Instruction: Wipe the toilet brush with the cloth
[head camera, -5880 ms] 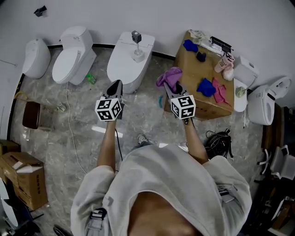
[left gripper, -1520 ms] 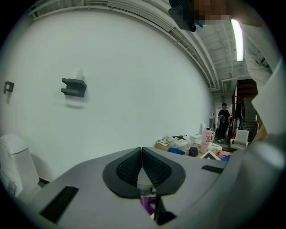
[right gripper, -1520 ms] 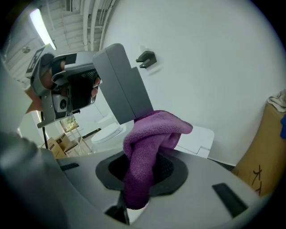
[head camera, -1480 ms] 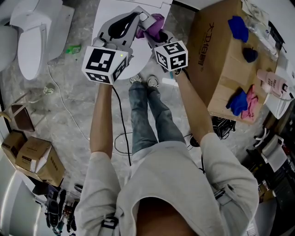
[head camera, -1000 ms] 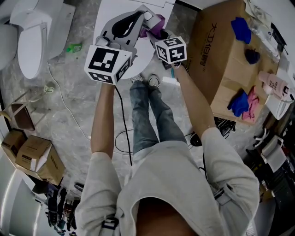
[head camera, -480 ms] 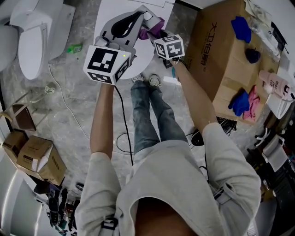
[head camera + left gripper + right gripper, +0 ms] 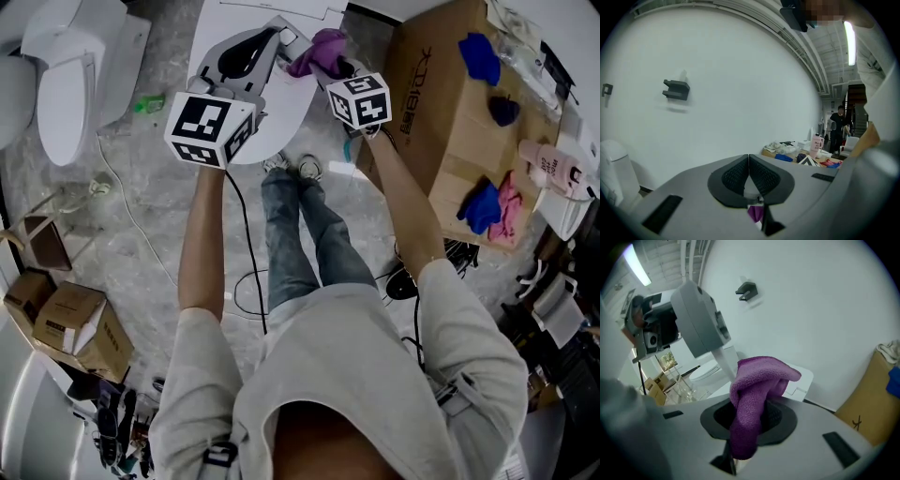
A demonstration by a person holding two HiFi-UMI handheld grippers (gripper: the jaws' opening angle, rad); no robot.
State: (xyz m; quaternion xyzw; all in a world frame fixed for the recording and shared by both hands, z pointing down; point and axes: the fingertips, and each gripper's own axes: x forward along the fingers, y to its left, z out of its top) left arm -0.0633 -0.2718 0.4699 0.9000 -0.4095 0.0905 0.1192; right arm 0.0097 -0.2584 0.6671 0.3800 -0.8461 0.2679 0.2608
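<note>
My left gripper (image 7: 284,37) is shut on the thin pale handle of the toilet brush (image 7: 753,192), held above a white toilet (image 7: 274,122). In the left gripper view the pads (image 7: 733,176) are pressed together on that handle, and the brush head is hidden. My right gripper (image 7: 334,66) is shut on a purple cloth (image 7: 319,52) that bunches up just right of the left gripper's tip. In the right gripper view the purple cloth (image 7: 757,394) drapes over the jaws, with the left gripper (image 7: 699,319) and the white brush handle (image 7: 723,361) close at upper left.
A cardboard box (image 7: 436,103) to the right carries blue and pink cloths and a pink bottle (image 7: 547,164). Another toilet (image 7: 70,75) stands at left, with cardboard boxes (image 7: 66,328) at lower left. The person's legs and shoes (image 7: 300,169) are below the grippers, and a cable (image 7: 246,281) lies on the floor.
My right gripper has shifted a little to the right with the cloth, slightly away from the left gripper's tip. The left gripper still holds the brush in about the same place.
</note>
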